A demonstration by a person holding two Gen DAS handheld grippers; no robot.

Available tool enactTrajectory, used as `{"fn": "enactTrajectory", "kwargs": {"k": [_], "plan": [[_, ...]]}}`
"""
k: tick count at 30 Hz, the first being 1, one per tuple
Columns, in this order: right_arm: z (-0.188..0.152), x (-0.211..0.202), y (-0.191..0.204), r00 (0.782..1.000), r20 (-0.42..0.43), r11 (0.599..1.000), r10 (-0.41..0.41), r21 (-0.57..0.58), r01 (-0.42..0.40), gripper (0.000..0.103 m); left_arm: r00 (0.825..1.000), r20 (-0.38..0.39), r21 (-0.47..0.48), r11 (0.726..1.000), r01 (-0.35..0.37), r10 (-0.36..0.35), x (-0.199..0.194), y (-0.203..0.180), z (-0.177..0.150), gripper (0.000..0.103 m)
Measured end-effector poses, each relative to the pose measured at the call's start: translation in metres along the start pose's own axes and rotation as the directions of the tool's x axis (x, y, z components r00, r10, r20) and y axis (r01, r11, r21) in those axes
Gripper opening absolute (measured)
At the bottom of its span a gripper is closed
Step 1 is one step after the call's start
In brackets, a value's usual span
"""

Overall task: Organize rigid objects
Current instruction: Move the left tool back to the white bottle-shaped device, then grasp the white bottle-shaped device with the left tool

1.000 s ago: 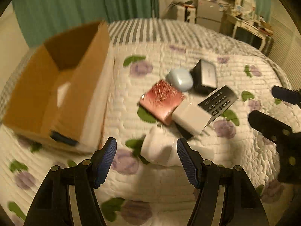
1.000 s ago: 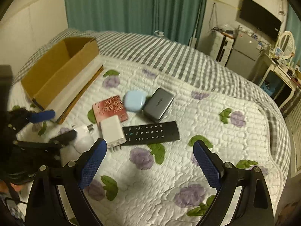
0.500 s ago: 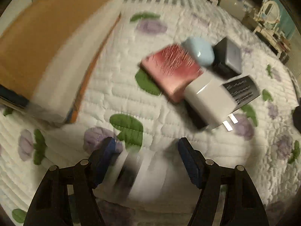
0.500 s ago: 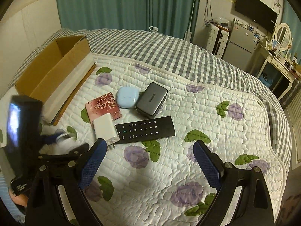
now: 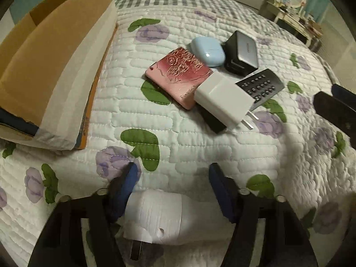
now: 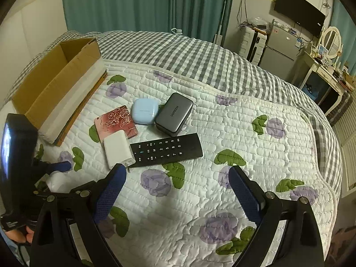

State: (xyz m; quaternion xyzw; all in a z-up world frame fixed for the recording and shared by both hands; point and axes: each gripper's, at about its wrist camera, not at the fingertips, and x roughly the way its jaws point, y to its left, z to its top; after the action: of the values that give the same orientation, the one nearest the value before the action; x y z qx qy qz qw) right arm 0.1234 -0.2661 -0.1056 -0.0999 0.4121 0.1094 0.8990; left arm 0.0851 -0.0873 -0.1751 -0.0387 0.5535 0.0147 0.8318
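Closing around the white charger (image 5: pixel 155 218) on the bed (image 5: pixel 200 146), the left tool (image 5: pixel 172 191) could pinch off-centre and squirt it free, while the right tool (image 6: pixel 178 191) hangs wide, empty.

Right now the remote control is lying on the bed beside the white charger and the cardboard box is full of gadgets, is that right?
Not quite. The remote control does lie on the bed beside the white charger, but the right wrist view shows the cardboard box with nothing visible inside it.
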Motion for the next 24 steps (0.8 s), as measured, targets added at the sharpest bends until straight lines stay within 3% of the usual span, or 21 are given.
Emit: {"fn": "enactTrajectory", "kwargs": {"k": [1,8,11,13,17,19,24], "plan": [[0.000,0.000,0.000,1.000,0.000,1.000,-0.004,-0.001,0.004,0.094,1.000,0.002,0.005,1.000,0.001,-0.001,-0.002,0.001,0.001,0.046],[-0.001,0.000,0.001,1.000,-0.001,1.000,-0.018,-0.004,0.018,0.094,1.000,-0.002,0.036,0.999,0.026,-0.026,-0.004,0.017,0.008,0.036],[-0.002,0.000,0.001,1.000,0.001,1.000,-0.021,-0.006,0.021,0.094,1.000,0.018,0.074,0.997,0.013,-0.014,-0.012,0.018,0.009,0.041],[-0.001,0.000,0.002,1.000,0.003,1.000,-0.023,-0.008,0.023,0.094,0.999,0.042,0.098,0.995,-0.007,0.003,-0.021,0.020,0.009,0.055],[-0.001,0.000,0.002,1.000,0.003,1.000,-0.023,-0.009,0.023,0.094,0.996,0.089,0.175,0.984,-0.009,-0.007,-0.040,0.018,0.009,0.058],[-0.002,-0.001,0.002,1.000,0.006,1.000,-0.024,-0.008,0.024,0.094,0.995,0.097,0.243,0.970,-0.014,-0.010,-0.043,0.010,0.010,0.060],[-0.002,-0.016,0.000,0.999,0.042,1.000,-0.028,0.003,0.028,0.094,0.996,0.084,0.432,0.902,-0.017,-0.022,-0.039,-0.007,-0.002,0.060]]}}
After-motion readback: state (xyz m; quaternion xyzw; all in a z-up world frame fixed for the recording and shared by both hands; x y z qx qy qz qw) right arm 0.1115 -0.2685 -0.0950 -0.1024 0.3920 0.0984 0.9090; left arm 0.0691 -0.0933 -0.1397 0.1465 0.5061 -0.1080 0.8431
